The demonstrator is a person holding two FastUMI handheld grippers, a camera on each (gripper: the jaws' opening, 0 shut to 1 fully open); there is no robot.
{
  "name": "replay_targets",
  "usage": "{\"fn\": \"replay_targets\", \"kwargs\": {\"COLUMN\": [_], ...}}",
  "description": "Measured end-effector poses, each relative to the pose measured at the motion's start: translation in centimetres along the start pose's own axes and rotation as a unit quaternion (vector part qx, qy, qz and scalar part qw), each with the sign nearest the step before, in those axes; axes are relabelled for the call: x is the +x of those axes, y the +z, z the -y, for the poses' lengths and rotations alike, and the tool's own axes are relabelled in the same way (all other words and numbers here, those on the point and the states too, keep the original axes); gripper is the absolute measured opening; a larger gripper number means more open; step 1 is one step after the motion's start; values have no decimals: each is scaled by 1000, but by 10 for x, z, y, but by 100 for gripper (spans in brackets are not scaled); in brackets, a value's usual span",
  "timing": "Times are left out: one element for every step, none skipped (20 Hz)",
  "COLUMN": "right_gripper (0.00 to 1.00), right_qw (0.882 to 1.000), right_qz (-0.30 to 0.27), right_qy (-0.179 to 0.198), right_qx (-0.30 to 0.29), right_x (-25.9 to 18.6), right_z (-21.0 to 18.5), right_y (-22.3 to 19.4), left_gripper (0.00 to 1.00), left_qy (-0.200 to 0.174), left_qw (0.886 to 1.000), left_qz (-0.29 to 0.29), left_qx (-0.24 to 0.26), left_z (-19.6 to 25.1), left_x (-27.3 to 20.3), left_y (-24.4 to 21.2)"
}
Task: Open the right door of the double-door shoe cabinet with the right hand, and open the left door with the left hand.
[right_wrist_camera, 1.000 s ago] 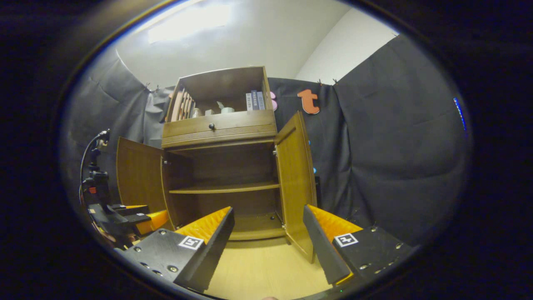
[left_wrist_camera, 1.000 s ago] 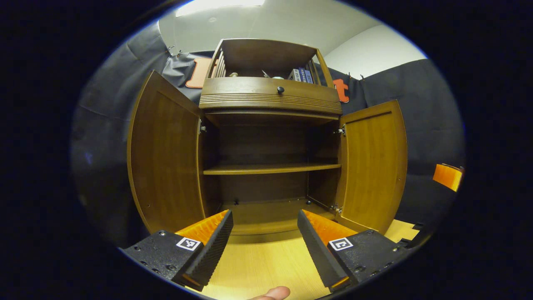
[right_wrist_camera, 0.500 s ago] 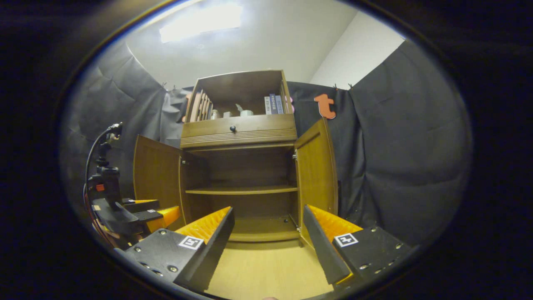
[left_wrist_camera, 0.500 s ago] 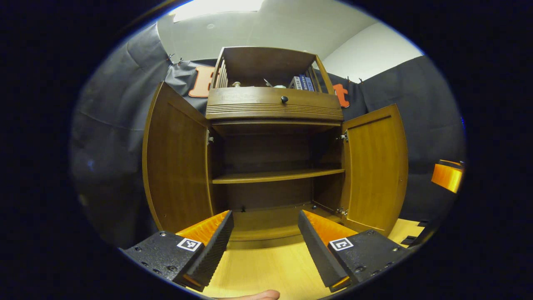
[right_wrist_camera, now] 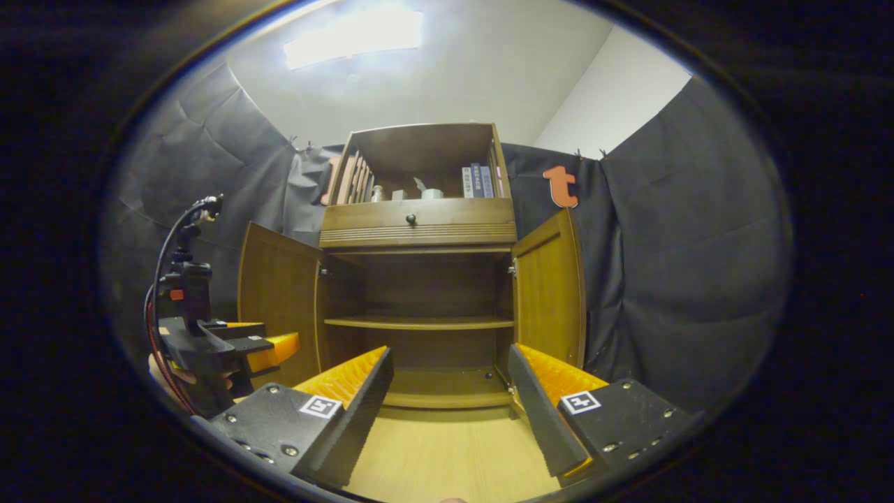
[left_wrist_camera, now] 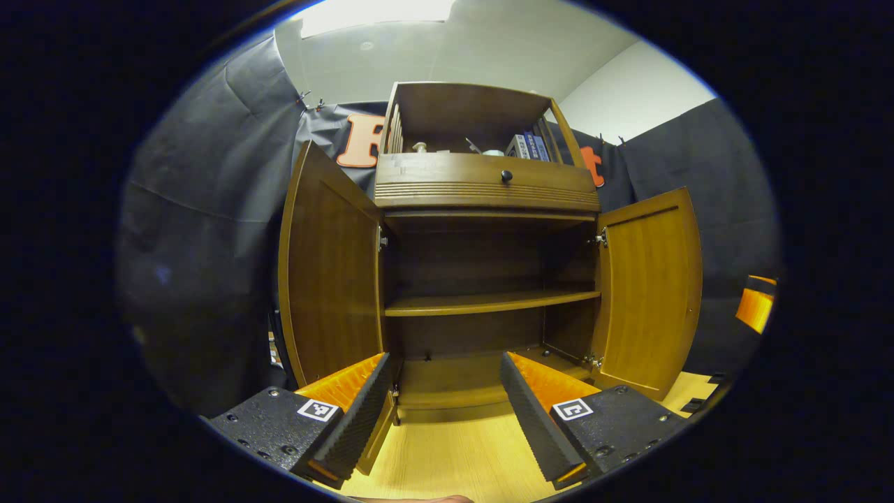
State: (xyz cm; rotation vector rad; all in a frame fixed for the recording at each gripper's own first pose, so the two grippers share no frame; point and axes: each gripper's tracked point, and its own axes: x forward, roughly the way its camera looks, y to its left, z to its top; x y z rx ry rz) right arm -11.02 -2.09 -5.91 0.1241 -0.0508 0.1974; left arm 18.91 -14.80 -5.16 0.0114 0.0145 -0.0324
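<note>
Cabinet (left_wrist_camera: 489, 185) stands on the pale wooden floor (left_wrist_camera: 454, 454) with its left door (left_wrist_camera: 328, 272) and right door (left_wrist_camera: 653, 286) both swung wide, baring the shelf (left_wrist_camera: 489, 302) inside. The left gripper (left_wrist_camera: 443, 412) and right gripper (right_wrist_camera: 450, 405) both hang in front of it, fingers spread apart and gripping nothing.

Cloth-walled recording booth (right_wrist_camera: 670, 230)

Ceiling light (right_wrist_camera: 353, 43) blazes at eleven o'clock in the right gripper view, blown out white. Cabinet interior (left_wrist_camera: 482, 262) sits in deep shadow, door faces glow warm. Fisheye bends everything toward the rim, edges darken, focus softens out there.
</note>
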Motion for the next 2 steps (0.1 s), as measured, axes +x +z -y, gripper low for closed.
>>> {"fn": "replay_targets", "kwargs": {"right_gripper": [100, 100], "right_qw": [1000, 1000], "right_qz": [4, 8], "right_qy": [1, 1], "right_qx": [-1, -1], "right_x": [-1, -1], "right_z": [-2, -2], "right_y": [3, 4], "left_gripper": [94, 94], "left_qy": [2, 6], "left_qw": [1000, 1000], "left_qz": [7, 12], "left_qx": [-1, -2], "left_z": [-1, -2], "left_x": [1, 1], "left_y": [3, 6]}}
